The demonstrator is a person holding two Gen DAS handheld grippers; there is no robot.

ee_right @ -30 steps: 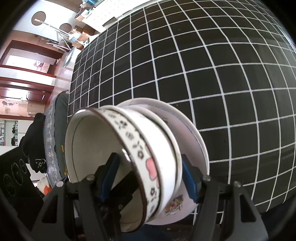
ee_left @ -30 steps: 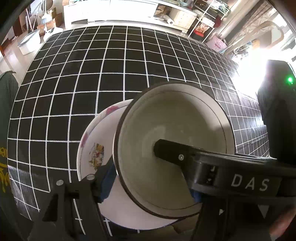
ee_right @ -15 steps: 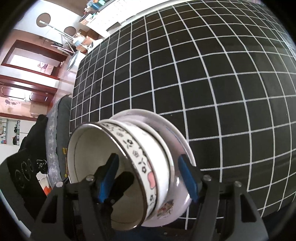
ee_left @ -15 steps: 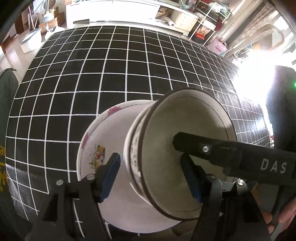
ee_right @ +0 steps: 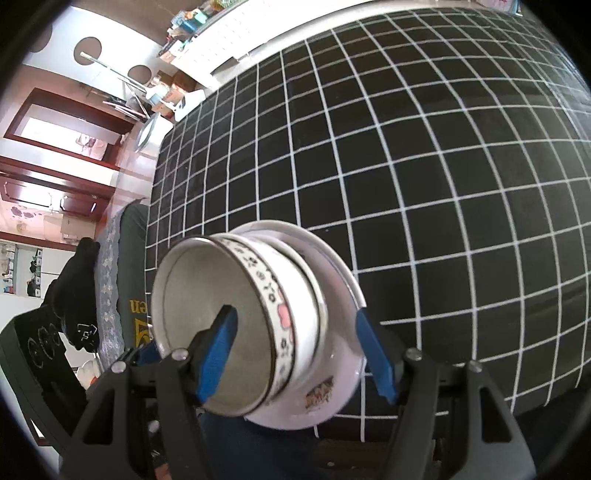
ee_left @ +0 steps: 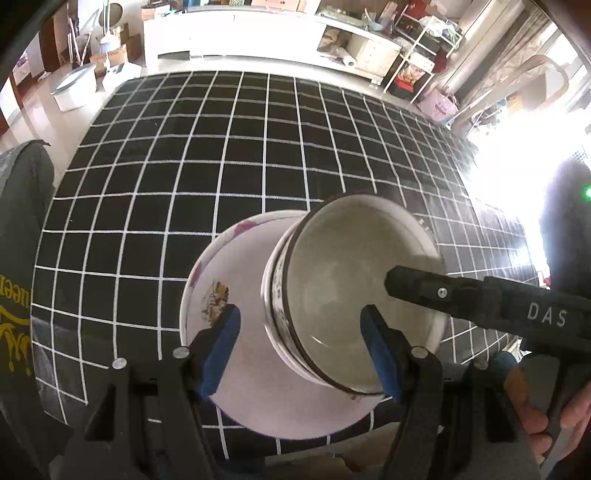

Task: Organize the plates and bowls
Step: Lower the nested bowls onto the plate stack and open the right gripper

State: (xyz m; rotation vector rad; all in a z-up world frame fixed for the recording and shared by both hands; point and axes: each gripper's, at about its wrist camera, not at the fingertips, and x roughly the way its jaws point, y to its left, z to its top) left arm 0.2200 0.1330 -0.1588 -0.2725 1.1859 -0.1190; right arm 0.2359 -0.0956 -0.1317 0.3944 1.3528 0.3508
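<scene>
A white plate with a printed picture lies at the near edge of the black grid-cloth table. A white bowl with a dark rim and flower band sits nested in a second white bowl on the plate; the stack also shows in the right wrist view. My left gripper is open, its blue pads either side of the stack and apart from it. My right gripper is open around the bowls; its left finger reaches inside the top bowl.
White cabinets and shelving stand beyond the table's far edge. A dark garment with yellow lettering hangs at the table's near left. A doorway lies past the table's left end.
Both grippers have drawn back from the stack and opened. The right gripper's finger has slid out toward the bowl's rim. The bowls stay on the plate.
</scene>
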